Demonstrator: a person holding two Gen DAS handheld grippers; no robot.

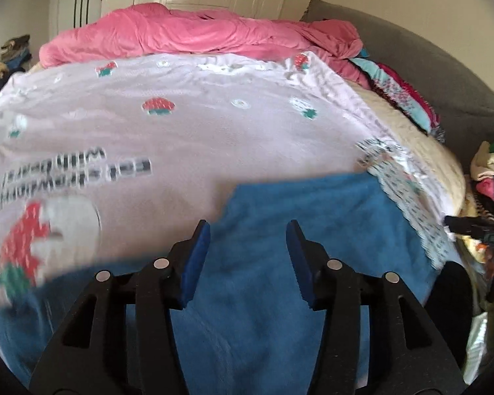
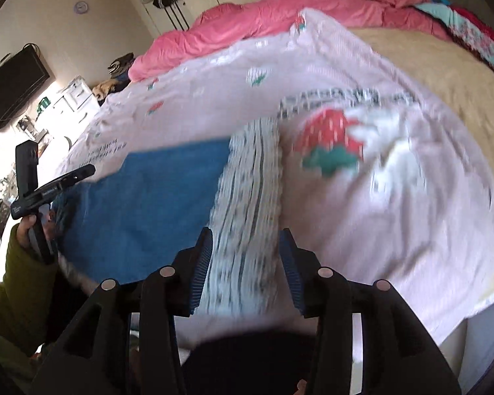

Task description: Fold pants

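I see my left gripper (image 1: 248,230) with its blue-padded jaws spread apart, hovering over the blue fleece pants (image 1: 280,279) and gripping nothing. My right gripper (image 2: 245,240) is likewise parted, above a grey-patterned white band (image 2: 247,181) beside the pants (image 2: 154,204). They lie flat on a pale pink blanket with strawberry prints (image 1: 181,125); its dark lettering is too blurred to read. A rumpled pink duvet (image 1: 197,33) lies beyond.
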